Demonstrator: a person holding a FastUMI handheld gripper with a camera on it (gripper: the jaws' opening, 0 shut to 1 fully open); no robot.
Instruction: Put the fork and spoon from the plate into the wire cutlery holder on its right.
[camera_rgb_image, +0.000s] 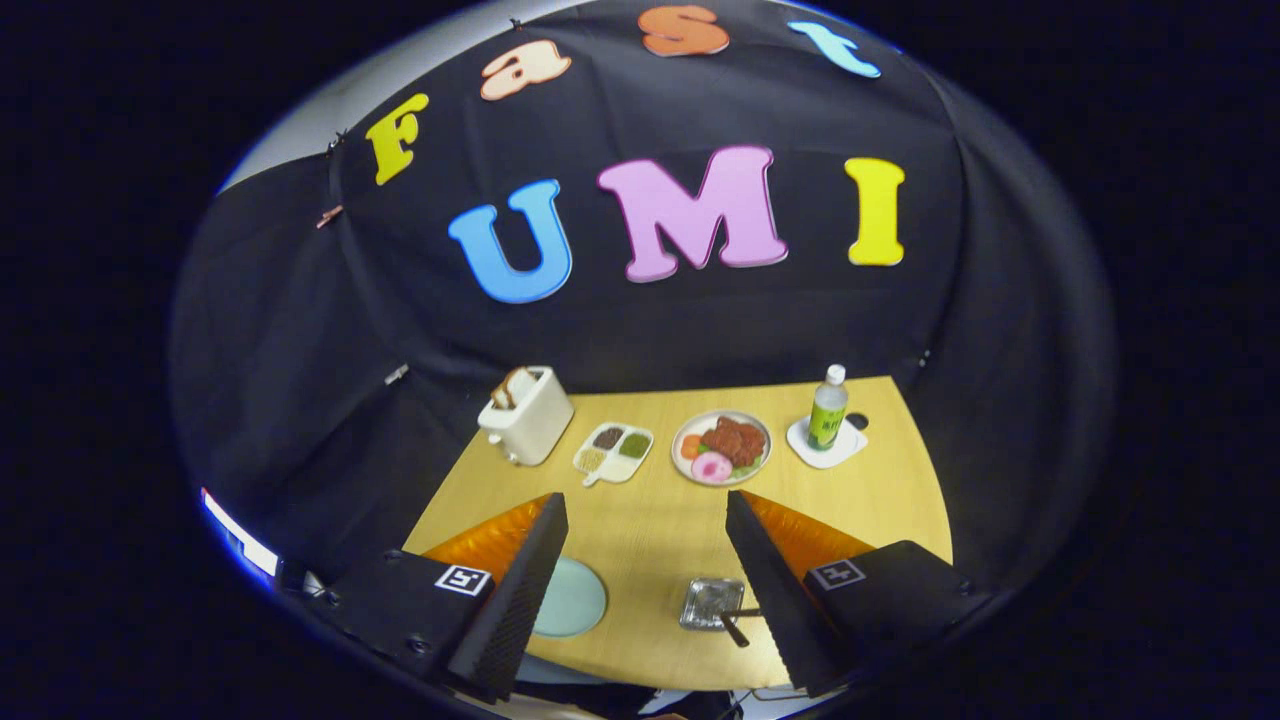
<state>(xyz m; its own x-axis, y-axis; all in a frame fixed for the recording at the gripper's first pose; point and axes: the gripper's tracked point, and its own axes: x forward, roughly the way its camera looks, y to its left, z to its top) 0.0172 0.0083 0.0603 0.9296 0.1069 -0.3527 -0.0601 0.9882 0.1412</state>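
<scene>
The gripper (645, 560) was held wide apart, grasping nothing, high over the table (900, 500); the wire holder (711, 603), dark handles jutting out, sat lower centre by the right finger, the pale plate (572, 598) by the left.

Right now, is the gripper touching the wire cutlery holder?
Apart. The gripper view shows the gripper open and raised above the table, with the wire cutlery holder lying on bare wood between the spread fingers; neither finger meets it.
</scene>
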